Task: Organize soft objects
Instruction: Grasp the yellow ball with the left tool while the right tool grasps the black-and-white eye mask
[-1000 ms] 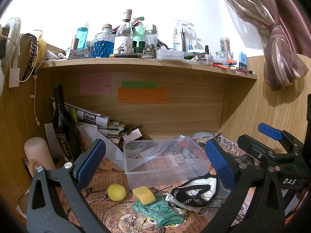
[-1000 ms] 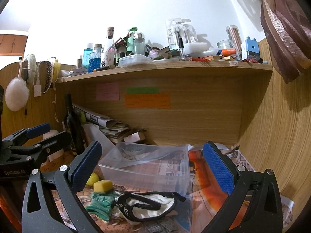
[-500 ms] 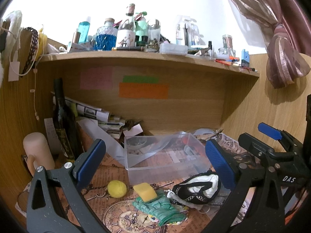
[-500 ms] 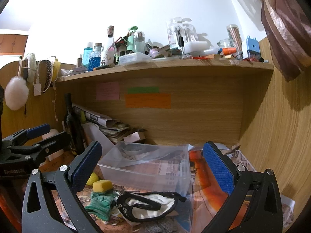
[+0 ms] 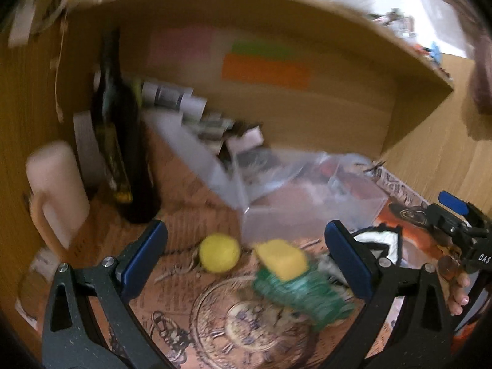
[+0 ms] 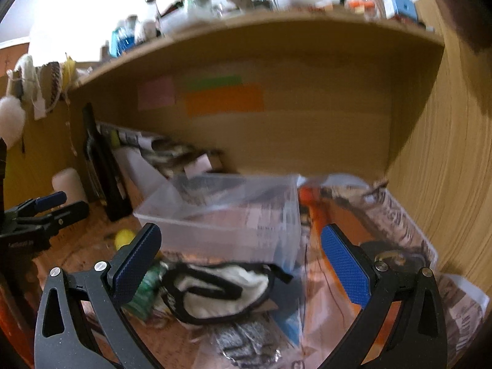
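Both views are blurred by motion. My left gripper (image 5: 246, 258) is open and empty, above a yellow ball (image 5: 219, 252), a yellow sponge (image 5: 283, 259) and a green cloth (image 5: 298, 292) on the desk. My right gripper (image 6: 240, 264) is open and empty, just above a black-and-white fabric piece (image 6: 221, 286), which also shows in the left wrist view (image 5: 376, 243). A clear plastic box (image 6: 227, 215) stands behind the soft things; it also shows in the left wrist view (image 5: 310, 196). The right gripper shows at the right edge of the left wrist view (image 5: 461, 224).
A dark bottle (image 5: 120, 141) and a pale mug (image 5: 58, 190) stand at the left. Rolled papers (image 5: 175, 98) lie at the back. A cluttered shelf (image 6: 252, 30) overhangs the desk. A wooden wall (image 6: 446, 169) closes the right side.
Both grippers have tipped downward and moved closer to the desk. The soft things now sit larger and between the fingers. Both stay open.
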